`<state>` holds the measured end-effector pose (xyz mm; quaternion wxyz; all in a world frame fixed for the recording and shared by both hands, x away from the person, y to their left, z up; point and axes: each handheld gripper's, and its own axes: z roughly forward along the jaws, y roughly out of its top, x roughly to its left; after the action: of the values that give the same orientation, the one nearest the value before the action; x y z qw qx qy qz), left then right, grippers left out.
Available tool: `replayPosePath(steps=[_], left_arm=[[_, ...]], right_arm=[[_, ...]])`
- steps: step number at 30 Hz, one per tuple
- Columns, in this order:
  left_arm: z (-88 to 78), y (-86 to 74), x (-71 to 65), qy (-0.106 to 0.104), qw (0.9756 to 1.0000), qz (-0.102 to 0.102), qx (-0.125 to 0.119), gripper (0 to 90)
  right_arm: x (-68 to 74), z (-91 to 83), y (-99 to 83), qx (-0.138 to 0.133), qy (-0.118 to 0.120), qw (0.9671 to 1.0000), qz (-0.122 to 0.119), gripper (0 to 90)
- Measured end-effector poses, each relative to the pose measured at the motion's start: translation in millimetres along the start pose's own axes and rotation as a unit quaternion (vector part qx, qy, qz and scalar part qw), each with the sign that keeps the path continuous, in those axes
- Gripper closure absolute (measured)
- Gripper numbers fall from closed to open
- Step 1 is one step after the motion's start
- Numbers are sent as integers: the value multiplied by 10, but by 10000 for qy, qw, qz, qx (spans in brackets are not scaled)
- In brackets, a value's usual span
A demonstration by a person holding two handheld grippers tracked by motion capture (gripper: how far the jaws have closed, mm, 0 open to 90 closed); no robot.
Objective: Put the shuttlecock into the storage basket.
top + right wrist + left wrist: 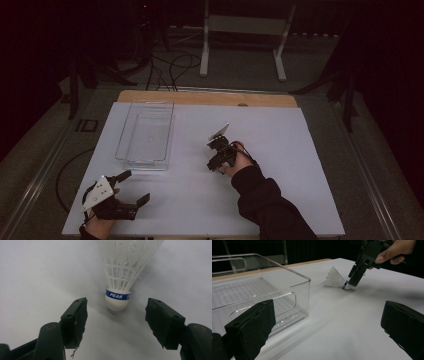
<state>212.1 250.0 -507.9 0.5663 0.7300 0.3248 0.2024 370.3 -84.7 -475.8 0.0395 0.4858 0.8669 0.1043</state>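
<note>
Right hand-held gripper (116,320) open, jaws flanking shuttlecock (123,270) cork at 12 o'clock, ungrasped; bin (146,134) empty. Left hand-held gripper (131,186) open, idle.

on the white table top (280,150), a clear plastic bin (146,134) sits toward ten o'clock, the left gripper (136,186) rests near the front edge at seven o'clock with its jaws spread, and the right gripper (216,156) points down at the centre, a sleeve (267,205) trailing toward five o'clock.
</note>
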Motion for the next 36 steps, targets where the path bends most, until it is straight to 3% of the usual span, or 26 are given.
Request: replayPosePath(steps=[8, 25, 31, 36], left_arm=[[3, -1, -3, -7, 10000, 12, 18, 3], [7, -4, 1, -15, 10000, 11, 32, 3], [9, -4, -1, -17, 10000, 13, 39, 3], [8, -4, 1, -19, 10000, 5, 39, 3]], right_arm=[[29, 96, 37, 123, -99, 9999, 5, 405], [-16, 184, 56, 275, -36, 9996, 40, 622], [-14, 187, 48, 336, -54, 9993, -139, 659], [10, 153, 34, 415, -137, 9980, -450, 663]])
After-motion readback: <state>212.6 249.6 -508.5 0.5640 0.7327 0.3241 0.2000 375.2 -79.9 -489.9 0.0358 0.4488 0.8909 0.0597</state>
